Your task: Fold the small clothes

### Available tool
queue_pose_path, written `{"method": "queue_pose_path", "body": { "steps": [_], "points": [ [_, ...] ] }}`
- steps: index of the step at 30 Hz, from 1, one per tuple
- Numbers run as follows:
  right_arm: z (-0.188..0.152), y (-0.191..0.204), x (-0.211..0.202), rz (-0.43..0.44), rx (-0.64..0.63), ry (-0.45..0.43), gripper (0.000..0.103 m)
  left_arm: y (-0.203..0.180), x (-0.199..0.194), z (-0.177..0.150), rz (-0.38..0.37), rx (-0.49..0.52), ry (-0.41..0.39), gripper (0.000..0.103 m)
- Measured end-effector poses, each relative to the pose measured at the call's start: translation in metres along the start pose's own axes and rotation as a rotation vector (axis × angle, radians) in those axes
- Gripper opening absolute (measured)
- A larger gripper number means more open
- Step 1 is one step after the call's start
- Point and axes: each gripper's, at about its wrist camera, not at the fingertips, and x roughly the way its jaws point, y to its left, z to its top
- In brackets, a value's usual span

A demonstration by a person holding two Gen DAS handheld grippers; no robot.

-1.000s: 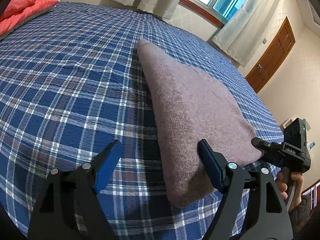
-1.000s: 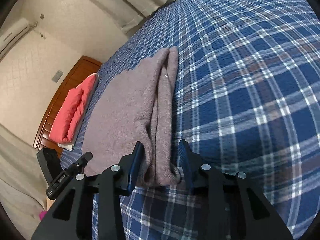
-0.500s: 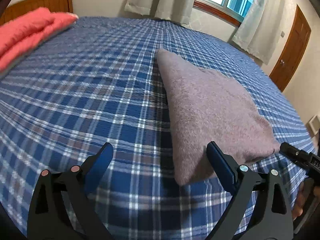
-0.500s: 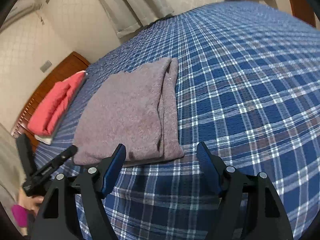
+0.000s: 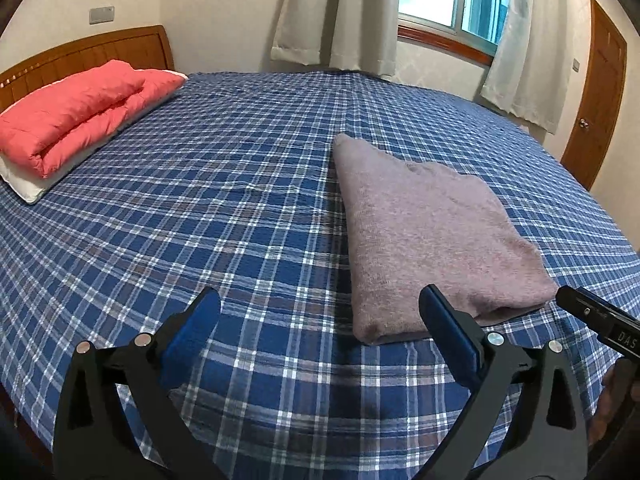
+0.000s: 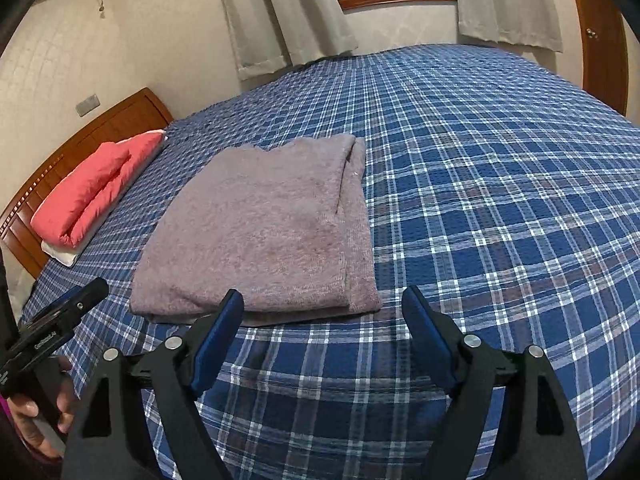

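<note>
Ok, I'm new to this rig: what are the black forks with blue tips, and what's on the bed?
No robot arm here: a person holds a two-finger gripper in each hand, each carrying its own fisheye camera. One picture looks along the left gripper, the other along the right gripper. Both are open and hold nothing. On the blue plaid bedspread lies a folded mauve sweater. A folded red quilt rests on a white pillow near the wooden headboard.

fuzzy matt knit sweater (image 6: 260,228)
</note>
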Motion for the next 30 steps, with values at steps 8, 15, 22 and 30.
{"method": "queue_pose_path", "body": {
  "steps": [8,15,22,30],
  "points": [
    [-0.003,0.002,-0.008,-0.022,-0.001,-0.017,0.081,-0.005,-0.005,0.003,0.028,0.002,-0.009,0.099],
    [-0.007,0.009,-0.013,-0.047,-0.029,-0.029,0.081,-0.009,-0.011,0.001,0.047,0.002,-0.023,0.099],
    [-0.012,0.010,-0.013,-0.039,-0.033,-0.019,0.081,-0.009,-0.013,-0.002,0.052,0.003,-0.027,0.099],
    [-0.014,0.011,-0.015,-0.037,-0.035,-0.020,0.081,-0.010,-0.017,-0.003,0.053,0.003,-0.033,0.099]
  ]
}}
